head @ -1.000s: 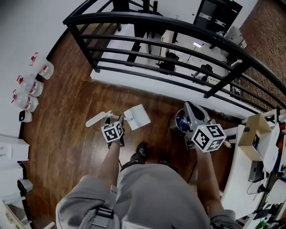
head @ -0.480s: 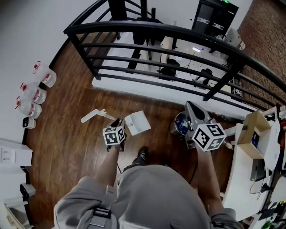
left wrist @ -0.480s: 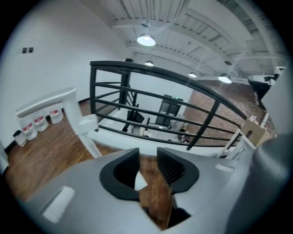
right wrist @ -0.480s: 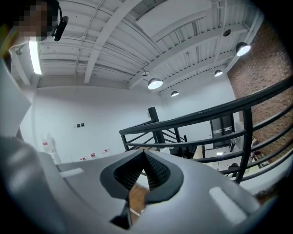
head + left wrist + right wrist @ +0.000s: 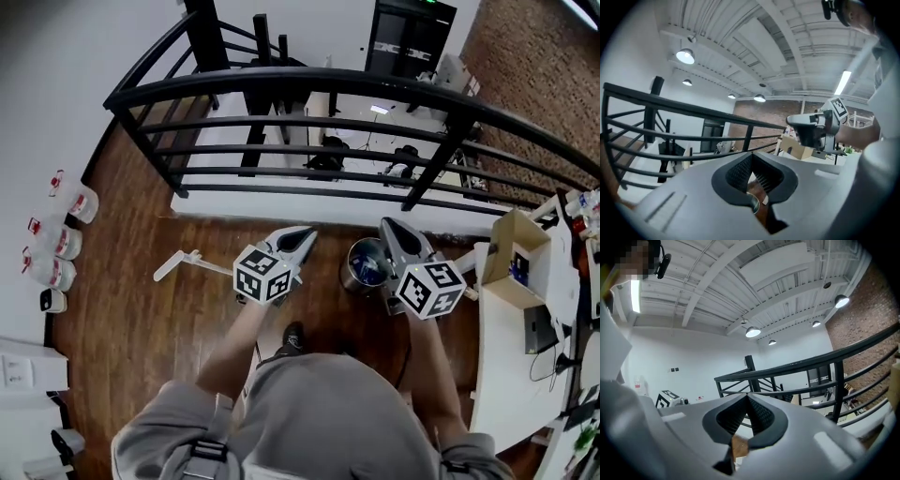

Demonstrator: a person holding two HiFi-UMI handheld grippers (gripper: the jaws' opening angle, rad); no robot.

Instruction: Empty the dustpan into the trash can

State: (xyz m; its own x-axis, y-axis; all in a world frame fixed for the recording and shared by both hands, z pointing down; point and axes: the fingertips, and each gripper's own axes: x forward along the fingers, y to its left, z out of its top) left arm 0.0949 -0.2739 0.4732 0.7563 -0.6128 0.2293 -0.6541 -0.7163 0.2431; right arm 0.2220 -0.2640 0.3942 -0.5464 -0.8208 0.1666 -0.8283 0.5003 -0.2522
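The white dustpan lies on the wooden floor; its long handle (image 5: 178, 263) shows at the left, and the pan end is hidden under my left gripper (image 5: 307, 232). That gripper is raised, points toward the railing and is shut with nothing between its fingers, as the left gripper view (image 5: 751, 155) also shows. The small metal trash can (image 5: 361, 267) with a blue liner stands on the floor between both grippers. My right gripper (image 5: 386, 225) hovers just right of the can, shut and empty, as also seen in the right gripper view (image 5: 747, 396).
A black metal railing (image 5: 309, 84) curves across in front, with a drop to a lower floor behind it. Several white jugs (image 5: 56, 239) stand along the left wall. A white desk with a cardboard box (image 5: 514, 253) is at the right. My shoe (image 5: 293, 336) is below the can.
My left gripper has lifted off the floor beside the dustpan, swung up and right, and its jaws have closed empty. The dustpan stays on the floor. The right gripper shifted slightly.
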